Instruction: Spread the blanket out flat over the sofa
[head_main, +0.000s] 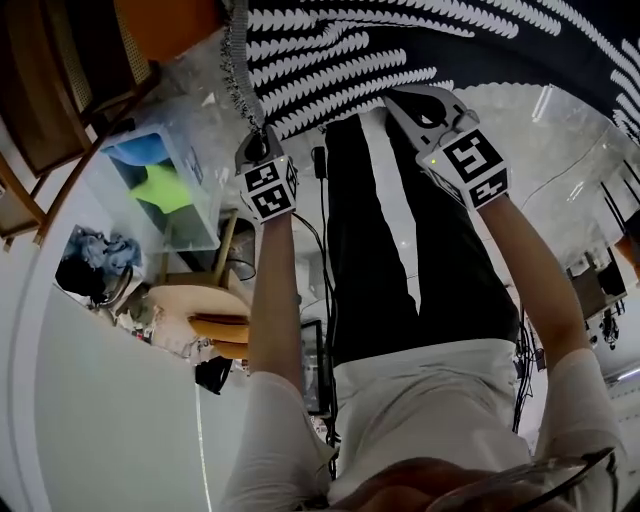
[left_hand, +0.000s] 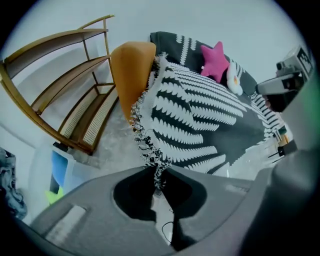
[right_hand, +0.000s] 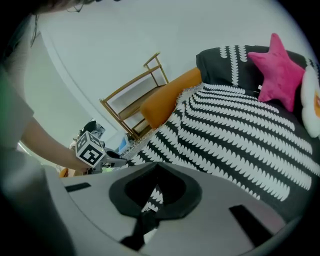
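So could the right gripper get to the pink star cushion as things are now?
Probably not: the right gripper is shut on the near edge of the blanket, and the star cushion sits at the far side of it.

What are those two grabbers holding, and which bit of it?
Both hold the blanket. The left gripper pinches its fringed edge, and the right gripper pinches its near edge.

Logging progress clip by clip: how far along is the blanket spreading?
Done: the patterned blanket covers most of the sofa, up to the pink star cushion. In hand: left claw and right claw are each shut on its near edge. Left: that edge is held off the sofa and the orange arm is bare; it likely needs laying down and smoothing.
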